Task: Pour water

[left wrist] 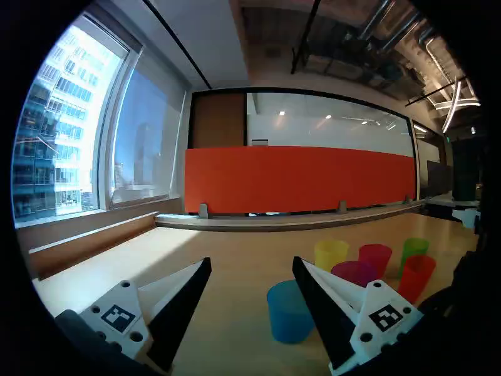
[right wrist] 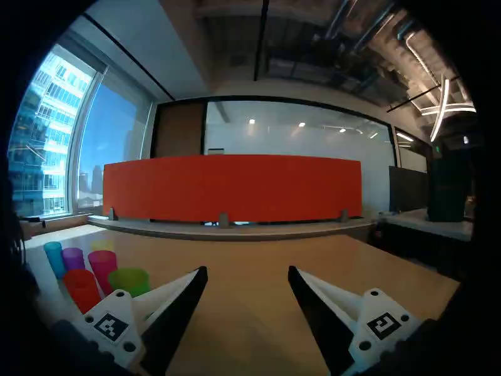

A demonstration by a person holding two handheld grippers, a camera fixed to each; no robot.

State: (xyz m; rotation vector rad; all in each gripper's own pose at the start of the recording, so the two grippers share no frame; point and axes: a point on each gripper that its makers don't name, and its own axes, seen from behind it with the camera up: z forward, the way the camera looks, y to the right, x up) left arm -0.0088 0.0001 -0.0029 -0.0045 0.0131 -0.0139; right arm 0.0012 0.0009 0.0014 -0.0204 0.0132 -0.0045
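Left gripper point(left wrist: 251, 259) and right gripper point(right wrist: 247, 268) fingers gape wide; one half-hides the blue cup point(left wrist: 285, 313).

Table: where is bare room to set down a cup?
In the right gripper view the wooden table is bare from the orange partition down to the right gripper, and rightwards. The coloured cups crowd its left side.

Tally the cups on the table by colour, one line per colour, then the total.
Blue cup: 1
Yellow cup: 1
Pink cup: 1
Purple cup: 1
Green cup: 1
Orange cup: 1
Total: 6 cups
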